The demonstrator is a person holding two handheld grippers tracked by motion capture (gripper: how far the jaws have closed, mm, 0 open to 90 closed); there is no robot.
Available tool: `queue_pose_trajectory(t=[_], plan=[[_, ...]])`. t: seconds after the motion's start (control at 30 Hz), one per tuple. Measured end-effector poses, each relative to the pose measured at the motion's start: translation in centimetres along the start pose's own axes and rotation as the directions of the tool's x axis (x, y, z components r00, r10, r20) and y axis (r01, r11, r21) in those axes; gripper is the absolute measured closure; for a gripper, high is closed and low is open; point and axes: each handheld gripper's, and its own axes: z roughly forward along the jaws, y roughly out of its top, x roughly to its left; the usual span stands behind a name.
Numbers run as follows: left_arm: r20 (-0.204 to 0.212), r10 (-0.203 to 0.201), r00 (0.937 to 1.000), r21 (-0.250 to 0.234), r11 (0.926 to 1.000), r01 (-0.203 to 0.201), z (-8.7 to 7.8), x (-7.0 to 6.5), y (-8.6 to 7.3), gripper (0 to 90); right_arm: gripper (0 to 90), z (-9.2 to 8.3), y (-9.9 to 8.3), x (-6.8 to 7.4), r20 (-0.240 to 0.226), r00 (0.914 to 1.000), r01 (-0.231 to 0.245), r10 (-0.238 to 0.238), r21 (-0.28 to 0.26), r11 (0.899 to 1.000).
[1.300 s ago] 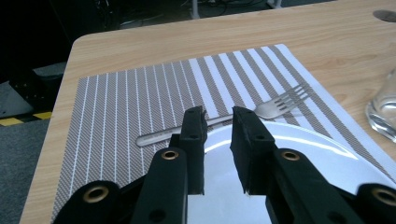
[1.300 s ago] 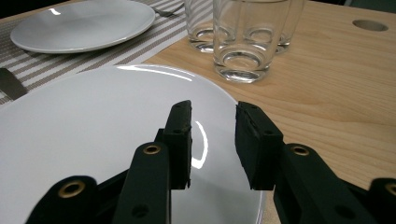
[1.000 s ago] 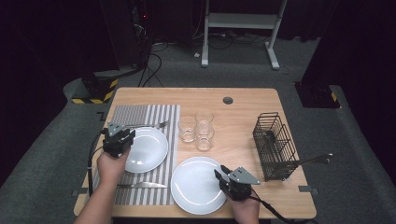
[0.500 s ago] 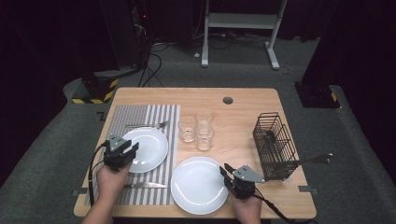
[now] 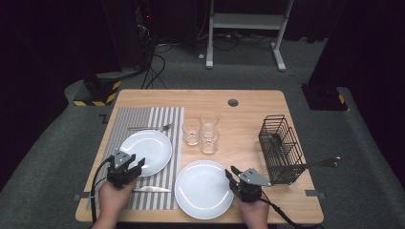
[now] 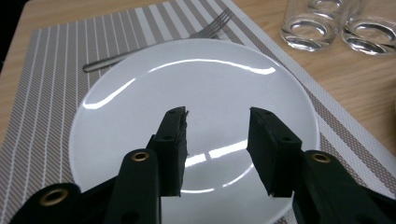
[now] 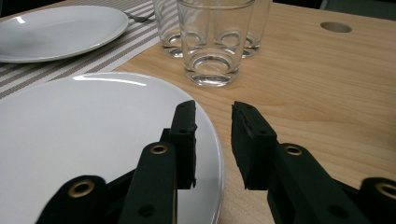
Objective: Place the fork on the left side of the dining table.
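Note:
A white plate (image 5: 148,145) (image 6: 196,74) lies on the striped placemat (image 5: 143,119), with a fork (image 5: 150,127) (image 6: 154,46) behind it. My left gripper (image 5: 130,161) (image 6: 217,112) hovers over this plate's near edge. It is open, its jaws have just been opening, and nothing is between them. A second white plate (image 5: 203,188) (image 7: 84,126) sits on the bare wood near the front. My right gripper (image 5: 230,172) (image 7: 214,106) is at that plate's right rim. One jaw is over the plate and the other outside it. The jaws have just opened slightly and do not press the rim.
Three clear glasses (image 5: 200,131) (image 7: 215,42) stand mid-table. A knife (image 5: 150,189) lies on the placemat in front of the left plate. A black wire basket (image 5: 281,148) stands at the right, and a metal utensil handle (image 5: 317,164) sticks out of it. The table (image 5: 248,105) has a cable hole (image 5: 233,102).
My left gripper has drawn back toward the person, from the plate's far left rim to its near edge, and its jaws have widened. The right gripper has stayed at the front plate.

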Motion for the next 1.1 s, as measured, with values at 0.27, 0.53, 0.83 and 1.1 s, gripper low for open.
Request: queue_pose_trajectory(t=[0.27,0.53,0.83,1.1], plan=[[0.024,0.041,0.9989,-0.026,0.9989,-0.040,-0.5,-1.2,-1.3,57.1,62.7,-0.1,0.2,1.0,0.022,0.9993,0.032,-0.032,-0.011,0.999],[0.038,0.054,0.9978,-0.040,0.9978,-0.053,-0.5,-1.2,-1.8,56.0,56.0,0.5,0.7,1.9,0.039,0.9977,0.055,-0.055,0.005,0.998],[0.066,0.056,0.9962,-0.035,0.9979,-0.054,-0.5,-0.5,-2.0,54.5,57.3,0.9,1.5,2.4,0.035,0.9939,0.106,-0.105,-0.011,0.994],[0.060,0.066,0.9960,-0.045,0.9970,-0.063,-0.6,-0.7,-2.1,50.3,54.8,1.2,2.3,2.9,0.035,0.9942,0.102,-0.102,0.012,0.995]])
